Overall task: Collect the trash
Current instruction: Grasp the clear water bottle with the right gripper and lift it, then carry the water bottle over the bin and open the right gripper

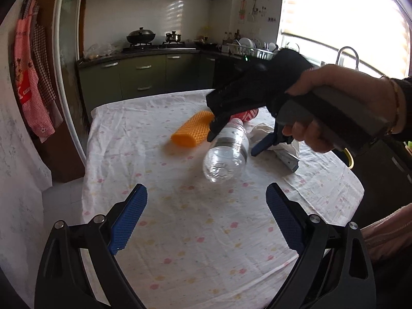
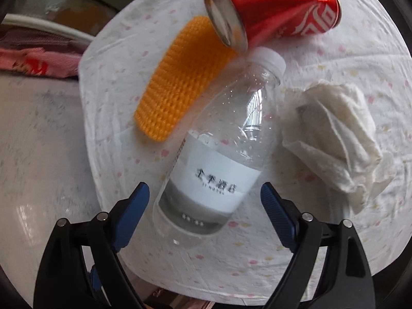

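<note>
A clear plastic bottle (image 2: 219, 149) with a white label and cap lies on the flowered tablecloth (image 2: 257, 257); it also shows in the left wrist view (image 1: 228, 152). A dented red can (image 2: 273, 10) lies beyond its cap, an orange knitted sleeve (image 2: 177, 77) to its left, a crumpled white tissue (image 2: 332, 134) to its right. My right gripper (image 2: 205, 200) is open, its blue fingers either side of the bottle's lower end, apart from it. In the left wrist view the right gripper (image 1: 231, 139) hovers over the bottle. My left gripper (image 1: 206, 200) is open and empty above the cloth.
The table (image 1: 180, 231) stands in a kitchen with green cabinets (image 1: 144, 77) and a stove (image 1: 154, 46) behind. Aprons (image 1: 31, 77) hang on the left. A small grey item (image 1: 289, 161) lies under the tissue (image 1: 265, 131). The red can (image 1: 244, 115) and sleeve (image 1: 193, 128) lie at the far side.
</note>
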`<state>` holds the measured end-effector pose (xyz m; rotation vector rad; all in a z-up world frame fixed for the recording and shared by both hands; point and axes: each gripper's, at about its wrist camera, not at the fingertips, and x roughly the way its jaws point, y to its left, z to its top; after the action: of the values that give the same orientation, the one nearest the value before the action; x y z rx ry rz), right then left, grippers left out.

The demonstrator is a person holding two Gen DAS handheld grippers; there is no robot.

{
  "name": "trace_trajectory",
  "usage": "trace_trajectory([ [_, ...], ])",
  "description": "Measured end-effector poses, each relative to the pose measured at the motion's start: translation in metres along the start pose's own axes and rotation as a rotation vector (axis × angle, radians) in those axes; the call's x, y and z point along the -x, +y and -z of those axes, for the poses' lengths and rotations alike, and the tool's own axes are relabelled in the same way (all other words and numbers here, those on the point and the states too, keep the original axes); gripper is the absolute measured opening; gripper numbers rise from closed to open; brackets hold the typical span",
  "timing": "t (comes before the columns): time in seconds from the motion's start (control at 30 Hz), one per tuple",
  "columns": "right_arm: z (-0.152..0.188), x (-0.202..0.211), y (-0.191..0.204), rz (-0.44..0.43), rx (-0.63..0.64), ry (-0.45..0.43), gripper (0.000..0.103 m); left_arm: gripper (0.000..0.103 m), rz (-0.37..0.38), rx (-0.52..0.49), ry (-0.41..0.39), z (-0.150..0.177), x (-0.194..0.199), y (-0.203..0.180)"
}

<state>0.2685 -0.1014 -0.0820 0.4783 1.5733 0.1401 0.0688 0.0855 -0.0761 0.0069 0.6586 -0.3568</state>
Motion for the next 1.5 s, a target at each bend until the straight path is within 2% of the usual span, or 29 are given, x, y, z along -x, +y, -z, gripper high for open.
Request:
trace_trajectory([
  [0.13, -0.006, -0.014, -0.002, 0.016, -0.024, 0.023, 0.077, 0.093, 0.015, 0.028, -0.009, 0.006, 0.003, 0.016],
  [0.17, -0.006, -0.016, 0.0, 0.014, -0.014, 0.028, 0.072, 0.093, 0.02, 0.036, -0.009, 0.007, 0.003, 0.021],
  [0.23, -0.003, -0.017, 0.004, 0.021, 0.029, 0.043, 0.067, 0.093, 0.027, 0.049, -0.011, 0.009, 0.002, 0.027],
  [0.33, 0.01, -0.017, 0.008, 0.045, 0.116, 0.074, 0.067, 0.093, 0.038, 0.069, -0.015, 0.011, 0.0, 0.034],
  [0.43, 0.026, -0.012, 0.009, 0.025, 0.175, 0.099, 0.066, 0.093, 0.048, 0.086, -0.018, 0.011, -0.002, 0.036],
  [0.7, 0.061, 0.018, -0.009, -0.16, 0.227, 0.117, 0.065, 0.093, 0.03, 0.074, -0.012, 0.007, -0.004, 0.02],
  [0.97, 0.079, 0.053, -0.043, -0.383, 0.231, 0.105, 0.064, 0.093, 0.011, 0.029, -0.004, -0.006, -0.007, -0.019],
  [1.07, 0.082, 0.068, -0.058, -0.438, 0.235, 0.098, 0.064, 0.093, 0.009, 0.01, -0.004, -0.011, -0.009, -0.035],
  [1.2, 0.079, 0.094, -0.08, -0.496, 0.235, 0.051, 0.064, 0.093, 0.009, -0.024, 0.0, -0.019, -0.014, -0.057],
  [1.3, 0.072, 0.125, -0.114, -0.497, 0.215, -0.038, 0.064, 0.093, 0.019, -0.048, 0.004, -0.025, -0.019, -0.074],
  [1.5, 0.047, 0.176, -0.227, -0.409, 0.04, -0.209, 0.064, 0.093, 0.061, -0.098, 0.03, -0.037, -0.038, -0.108],
])
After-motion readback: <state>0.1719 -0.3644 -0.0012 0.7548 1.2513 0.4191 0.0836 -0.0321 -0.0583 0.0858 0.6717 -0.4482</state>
